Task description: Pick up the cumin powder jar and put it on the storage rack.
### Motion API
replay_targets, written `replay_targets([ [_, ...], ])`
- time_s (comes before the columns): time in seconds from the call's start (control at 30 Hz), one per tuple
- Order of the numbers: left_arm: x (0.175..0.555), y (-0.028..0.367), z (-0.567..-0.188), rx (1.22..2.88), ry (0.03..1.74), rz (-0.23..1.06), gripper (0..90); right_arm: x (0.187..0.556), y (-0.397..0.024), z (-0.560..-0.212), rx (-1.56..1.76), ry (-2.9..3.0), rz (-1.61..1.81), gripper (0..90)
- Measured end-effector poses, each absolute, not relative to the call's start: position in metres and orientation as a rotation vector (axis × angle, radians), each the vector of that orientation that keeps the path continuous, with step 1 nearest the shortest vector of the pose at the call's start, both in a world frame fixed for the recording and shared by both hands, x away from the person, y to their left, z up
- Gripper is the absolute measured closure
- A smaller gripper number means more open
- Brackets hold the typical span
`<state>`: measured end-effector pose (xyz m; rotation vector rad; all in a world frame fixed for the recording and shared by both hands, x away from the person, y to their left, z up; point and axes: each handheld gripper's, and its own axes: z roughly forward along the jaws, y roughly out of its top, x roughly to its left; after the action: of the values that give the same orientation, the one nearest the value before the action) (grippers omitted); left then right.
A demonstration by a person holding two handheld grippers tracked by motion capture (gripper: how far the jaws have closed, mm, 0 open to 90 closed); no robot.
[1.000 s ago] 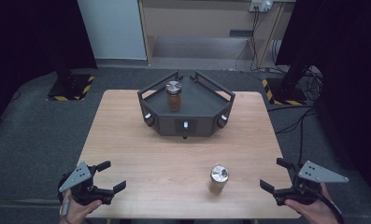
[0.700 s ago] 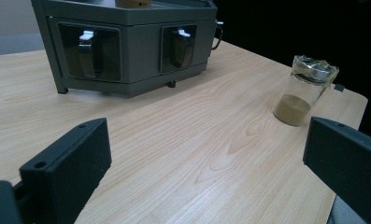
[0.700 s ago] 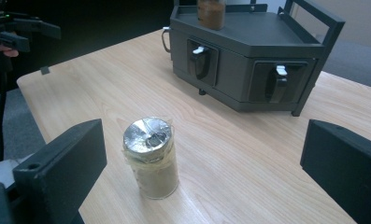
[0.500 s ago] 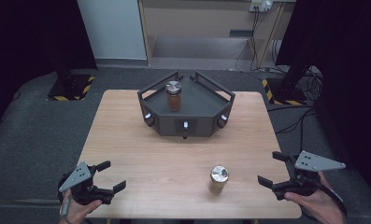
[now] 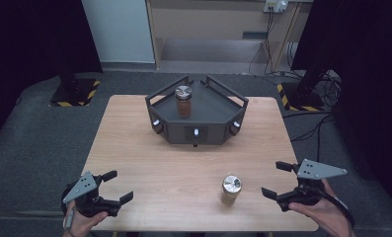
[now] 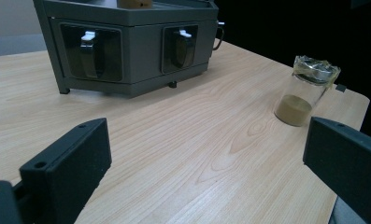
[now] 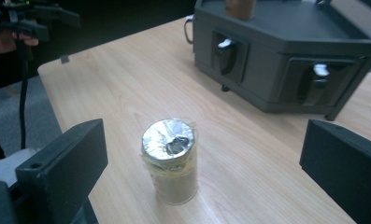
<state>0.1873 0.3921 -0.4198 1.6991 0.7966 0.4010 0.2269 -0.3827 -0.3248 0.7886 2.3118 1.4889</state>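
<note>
Since a second ago the right gripper (image 5: 278, 182) has edged inward, jaws spread, toward the upright jar (image 5: 231, 189) standing on the table (image 5: 134, 148) just to its left, while the left gripper (image 5: 115, 186), also spread, waits well apart

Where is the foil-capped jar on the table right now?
In the high view the foil-capped jar stands upright near the front edge, just left of the open right gripper.
</note>
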Motion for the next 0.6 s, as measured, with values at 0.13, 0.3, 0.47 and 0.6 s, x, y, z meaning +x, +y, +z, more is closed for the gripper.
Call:
replay_targets([
  [0.13, 0.187, 0.392, -0.420, 1.698, 0.794, 0.404, 0.2, 0.234, -0.371, -0.327, 0.767, 2.362, 1.451, 1.9],
  [0.3, 0.187, 0.392, -0.420, 1.698, 0.794, 0.403, 0.3, 0.245, -0.359, -0.335, 0.757, 2.415, 1.439, 1.9],
  [0.47, 0.187, 0.392, -0.420, 1.700, 0.792, 0.403, 0.3, 0.255, -0.346, -0.341, 0.734, 2.459, 1.416, 2.1],
  [0.6, 0.187, 0.392, -0.420, 1.700, 0.789, 0.404, 0.3, 0.261, -0.336, -0.344, 0.717, 2.485, 1.398, 2.7],
])
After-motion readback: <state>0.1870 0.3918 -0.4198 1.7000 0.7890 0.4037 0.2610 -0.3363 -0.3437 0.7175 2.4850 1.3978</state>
